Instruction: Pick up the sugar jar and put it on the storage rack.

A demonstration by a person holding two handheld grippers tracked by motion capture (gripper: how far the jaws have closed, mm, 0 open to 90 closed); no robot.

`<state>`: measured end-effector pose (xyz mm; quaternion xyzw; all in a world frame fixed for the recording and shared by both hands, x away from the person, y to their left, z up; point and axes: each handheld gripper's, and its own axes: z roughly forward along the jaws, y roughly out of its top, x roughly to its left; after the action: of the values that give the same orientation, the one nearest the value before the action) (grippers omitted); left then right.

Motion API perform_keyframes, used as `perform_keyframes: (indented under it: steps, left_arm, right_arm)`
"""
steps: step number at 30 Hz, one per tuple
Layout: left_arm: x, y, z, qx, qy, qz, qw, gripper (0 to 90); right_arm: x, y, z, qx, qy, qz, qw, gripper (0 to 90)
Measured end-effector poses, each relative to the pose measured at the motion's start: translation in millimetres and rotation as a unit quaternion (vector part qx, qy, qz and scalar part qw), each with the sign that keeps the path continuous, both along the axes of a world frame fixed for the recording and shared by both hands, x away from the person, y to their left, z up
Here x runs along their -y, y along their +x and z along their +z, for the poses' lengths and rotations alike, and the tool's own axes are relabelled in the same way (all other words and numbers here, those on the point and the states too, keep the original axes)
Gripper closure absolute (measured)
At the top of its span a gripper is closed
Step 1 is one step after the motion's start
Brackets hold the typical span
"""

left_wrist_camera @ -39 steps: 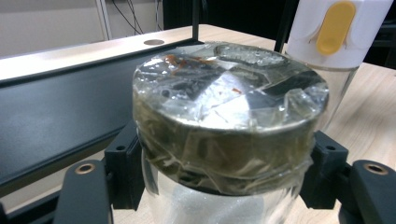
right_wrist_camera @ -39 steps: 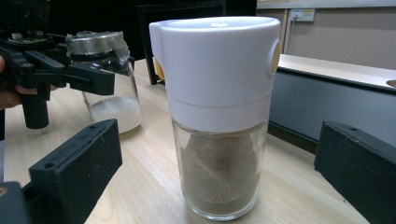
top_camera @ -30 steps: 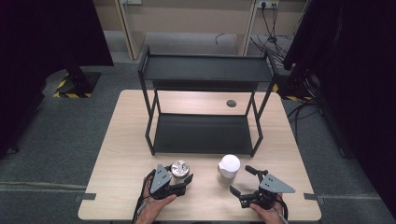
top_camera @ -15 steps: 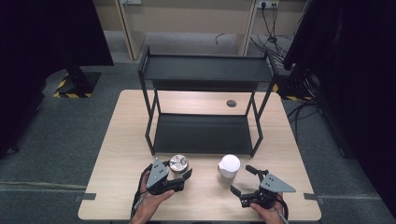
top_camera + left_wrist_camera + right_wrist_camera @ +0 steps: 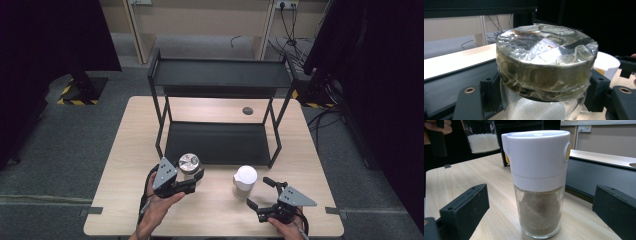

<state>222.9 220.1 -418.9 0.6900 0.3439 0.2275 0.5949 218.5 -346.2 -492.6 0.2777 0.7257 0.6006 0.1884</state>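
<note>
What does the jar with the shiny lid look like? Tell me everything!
The jar is clear glass with a round metal lid, and the lid is wrapped in crinkly clear plastic film. Inside is something white and grainy. It stands upright, held off the table in the left tongs, whose black jaws press on its sides just under the lid. It hangs in front of the black shelf rack, left of the white-capped shaker.

Left gripper (image 5: 195, 176) clamped shut, hand (image 5: 159, 202) underneath; right gripper (image 5: 261, 193) low, jaws wide apart.
</note>
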Motion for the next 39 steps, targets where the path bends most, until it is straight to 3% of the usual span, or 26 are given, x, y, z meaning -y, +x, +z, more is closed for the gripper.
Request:
perform_keyframes:
  steps: [13, 29, 39]
  left_arm:
    - [8.1, 17.0, 29.0, 0.006, -0.007, -0.006, 0.9999, 30.8]
    - [1.6, 40.0, 95.1, 0.009, -0.013, -0.011, 0.9998, 30.8]
    - [2.5, 51.7, 128.5, 0.015, -0.003, -0.016, 0.9997, 30.8]
  right_arm:
    - [-0.4, 0.0, -0.3, 0.0, 0.001, 0.0, 1.0, 1.2]
    - [-0.3, 0.3, -0.4, -0.001, 0.002, 0.001, 1.0, 1.2]
    - [0.0, 0.6, -0.7, -0.001, 0.003, 0.002, 1.0, 1.2]
